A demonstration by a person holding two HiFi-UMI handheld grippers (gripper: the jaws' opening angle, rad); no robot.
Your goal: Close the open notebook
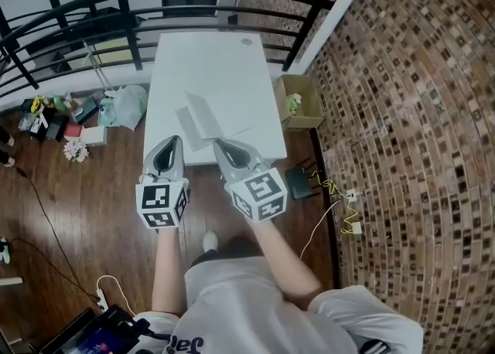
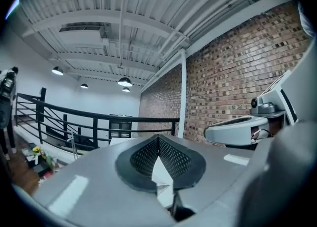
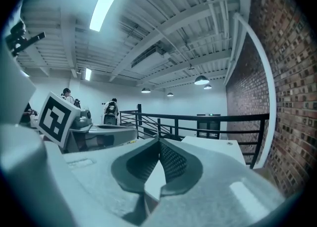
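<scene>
Left gripper (image 1: 171,144) and right gripper (image 1: 222,147) are both clenched shut on nothing, just short of the white table (image 1: 201,59) where the open notebook (image 1: 213,117) lies near the front edge, so I'd nudge 1 closed tip under a cover and fold it over slowly.

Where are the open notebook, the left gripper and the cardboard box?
open notebook (image 1: 215,119): head view, on its open pages.
left gripper (image 1: 175,140): head view, at its shut fingertips.
cardboard box (image 1: 304,121): head view, on its near wall.
</scene>
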